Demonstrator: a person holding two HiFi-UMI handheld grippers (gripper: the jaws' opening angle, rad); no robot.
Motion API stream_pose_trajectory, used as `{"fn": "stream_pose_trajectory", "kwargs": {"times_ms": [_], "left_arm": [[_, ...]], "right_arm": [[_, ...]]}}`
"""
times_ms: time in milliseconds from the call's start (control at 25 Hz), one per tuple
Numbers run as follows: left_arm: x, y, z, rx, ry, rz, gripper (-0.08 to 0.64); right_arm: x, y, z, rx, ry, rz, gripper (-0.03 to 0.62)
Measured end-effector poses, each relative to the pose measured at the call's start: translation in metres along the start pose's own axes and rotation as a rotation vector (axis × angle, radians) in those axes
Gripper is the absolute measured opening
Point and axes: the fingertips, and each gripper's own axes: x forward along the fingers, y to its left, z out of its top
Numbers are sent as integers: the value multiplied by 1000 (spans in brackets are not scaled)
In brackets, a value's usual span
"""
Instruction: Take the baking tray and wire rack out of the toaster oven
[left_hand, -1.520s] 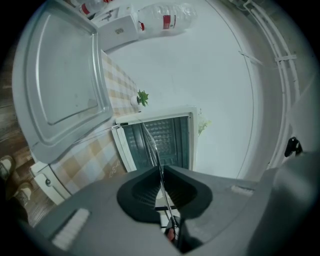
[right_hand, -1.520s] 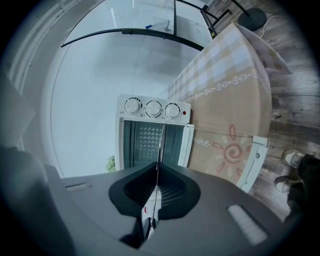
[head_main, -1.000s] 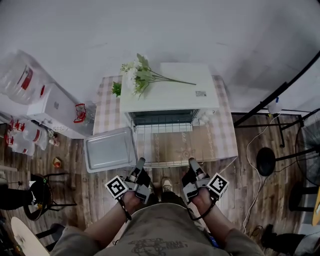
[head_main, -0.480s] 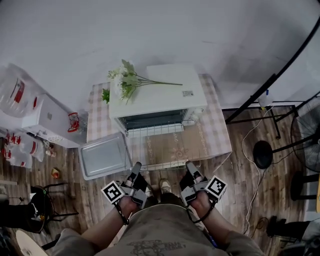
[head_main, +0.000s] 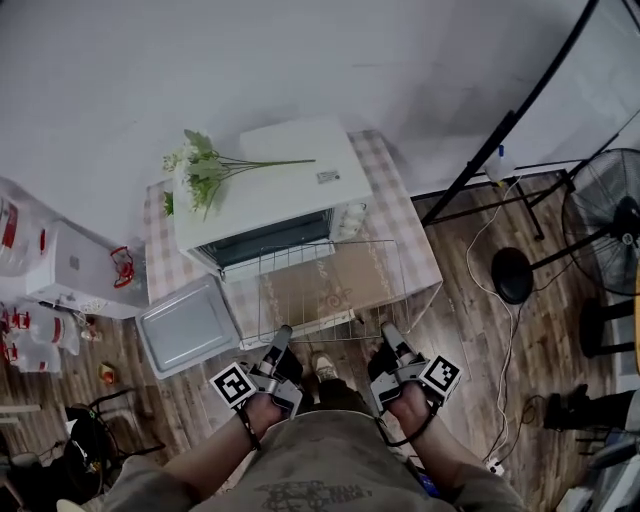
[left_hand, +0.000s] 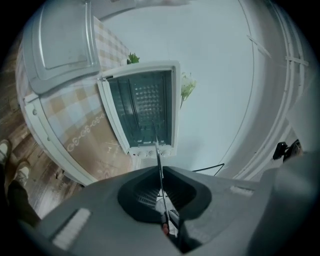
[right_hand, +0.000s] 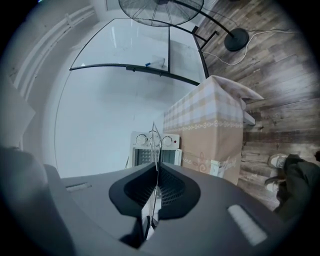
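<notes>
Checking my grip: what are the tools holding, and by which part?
The wire rack, by its near edge: left tool clamps the left corner, right tool the right corner.

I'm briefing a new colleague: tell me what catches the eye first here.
The wire rack is out in front of the open toaster oven, its near edge pinched in the jaws of the left gripper and right gripper. The baking tray lies just left of the rack.
</notes>
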Motion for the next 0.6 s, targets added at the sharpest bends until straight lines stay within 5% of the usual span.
{"fn": "stream_pose_trajectory", "kwargs": {"times_ms": [600], "left_arm": [[77,1,-85,-33,242,-20,6]], "right_arm": [[-71,-22,81,36,-261,-26,25]]}}
